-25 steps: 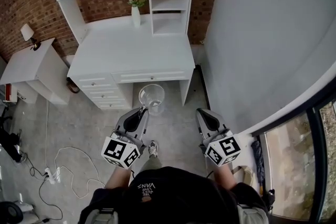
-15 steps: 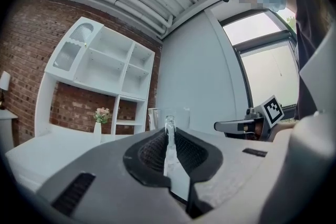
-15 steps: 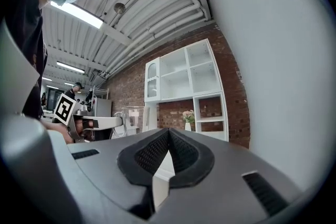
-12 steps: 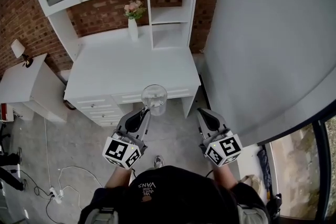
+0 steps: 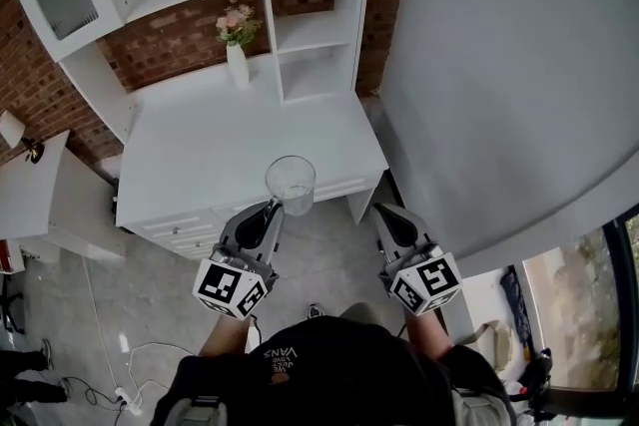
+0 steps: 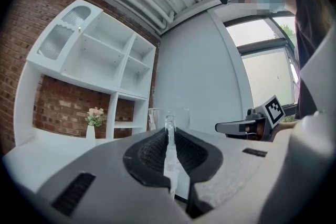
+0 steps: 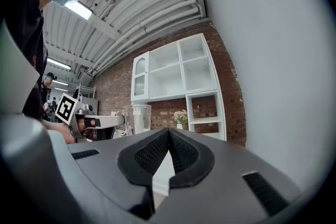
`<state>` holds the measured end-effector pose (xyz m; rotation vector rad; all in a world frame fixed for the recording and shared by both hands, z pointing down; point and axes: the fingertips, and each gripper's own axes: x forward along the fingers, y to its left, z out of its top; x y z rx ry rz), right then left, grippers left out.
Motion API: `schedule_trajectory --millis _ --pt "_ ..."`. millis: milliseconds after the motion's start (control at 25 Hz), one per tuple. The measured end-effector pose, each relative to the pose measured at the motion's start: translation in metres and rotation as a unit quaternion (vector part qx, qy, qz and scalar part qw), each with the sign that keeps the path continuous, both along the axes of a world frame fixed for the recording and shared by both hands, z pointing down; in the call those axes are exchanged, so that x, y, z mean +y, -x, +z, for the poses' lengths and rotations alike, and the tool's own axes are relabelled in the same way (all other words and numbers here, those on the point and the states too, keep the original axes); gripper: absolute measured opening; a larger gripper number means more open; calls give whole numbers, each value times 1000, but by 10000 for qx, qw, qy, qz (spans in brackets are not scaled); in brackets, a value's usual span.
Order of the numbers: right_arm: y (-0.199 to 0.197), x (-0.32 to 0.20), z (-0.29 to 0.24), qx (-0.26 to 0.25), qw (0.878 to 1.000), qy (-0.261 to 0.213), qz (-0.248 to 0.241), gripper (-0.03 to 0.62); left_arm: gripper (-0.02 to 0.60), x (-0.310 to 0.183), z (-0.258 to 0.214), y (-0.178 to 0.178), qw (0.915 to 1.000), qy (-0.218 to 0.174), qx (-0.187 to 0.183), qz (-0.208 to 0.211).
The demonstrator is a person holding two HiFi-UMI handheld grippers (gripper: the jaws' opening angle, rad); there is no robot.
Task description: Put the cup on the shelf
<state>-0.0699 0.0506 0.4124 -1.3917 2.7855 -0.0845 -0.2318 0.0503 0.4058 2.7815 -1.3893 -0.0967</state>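
A clear glass cup [image 5: 291, 185] hangs upright over the front edge of the white desk [image 5: 220, 150]. My left gripper [image 5: 272, 208] is shut on its near wall. In the left gripper view the pads pinch the glass wall of the cup [image 6: 169, 131]. My right gripper [image 5: 385, 213] hovers level to the cup's right, shut with nothing in it; its pads meet at the tips [image 7: 168, 131]. From the right gripper view the cup [image 7: 137, 119] stands out to the left. The white shelf unit [image 5: 310, 25] with open compartments rises at the desk's back.
A white vase with pink flowers [image 5: 237, 63] stands on the desk at the back. A large grey wall [image 5: 499, 65] closes off the right side. A low white side table [image 5: 40, 205] sits at the left, and cables [image 5: 120, 394] lie on the floor.
Both grippers and the cup have moved forward toward the desk. The cup was over the floor before the drawers and now hangs over the desk's front edge.
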Motion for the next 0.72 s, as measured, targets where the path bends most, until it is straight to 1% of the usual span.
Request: schedule_trajectory --millis 120,280,400,560,720 --pt "4 -14 6 42 10000 80 24 0 28 -16 5 3 10000 52 63 31" --pt "4 -38 5 -53 10000 75 -1 0 28 -38 7 4 10000 77 57 26" --pt "2 -59 10 18 9999 106 -38 0 28 -56 5 1 10000 32 27 -3" --pt "-2 -91 11 -5 9997 83 -236 0 28 -86 1 -7 9999 -21 32 -143" --pt "-15 -124 6 -5 9990 80 -446 0 28 -117 -6 -23 9995 -32 50 -312"
